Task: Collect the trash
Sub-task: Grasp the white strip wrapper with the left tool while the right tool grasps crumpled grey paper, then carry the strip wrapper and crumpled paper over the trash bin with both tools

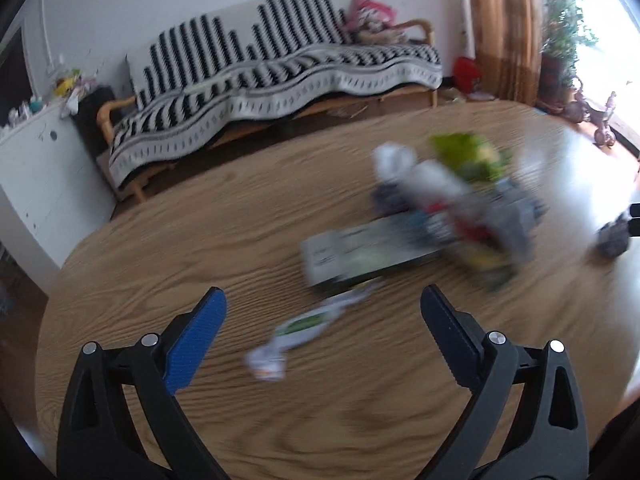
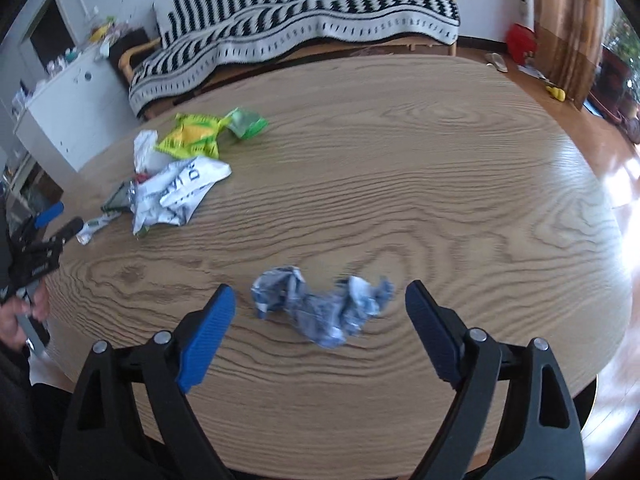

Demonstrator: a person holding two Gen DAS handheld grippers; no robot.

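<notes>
Table [image 2: 400, 168]: oval, wood-grain top, seen in both wrist views
Left gripper [image 1: 323, 300]: jaws held wide apart, nothing gripped; a twisted white-and-green wrapper [image 1: 304, 332] lies on the table between the blue pads [image 1: 196, 340], touching neither
Flat carton [image 1: 360, 256]: at 12 o'clock from the left gripper, just past the twisted wrapper; heavily blurred
Trash heap [image 1: 452, 196]: at 1 o'clock in the left view, white, green and grey pieces piled together; details lost to motion blur
Right gripper [image 2: 320, 300]: jaws spread wide, empty; a crumpled blue-and-white wrapper [image 2: 320, 308] rests on the table between the fingertips, clear of both
White crumpled bag [image 2: 176, 196]: at 10 o'clock in the right view, well apart from the blue wrapper
Yellow-green packet [image 2: 192, 136]: just beyond the white bag, touching it
Small green packet [image 2: 248, 122]: beside the yellow-green packet, at 11 o'clock
Sofa [image 2: 300, 20]: beyond the table at 12 o'clock, draped with a black-and-white striped throw
</notes>
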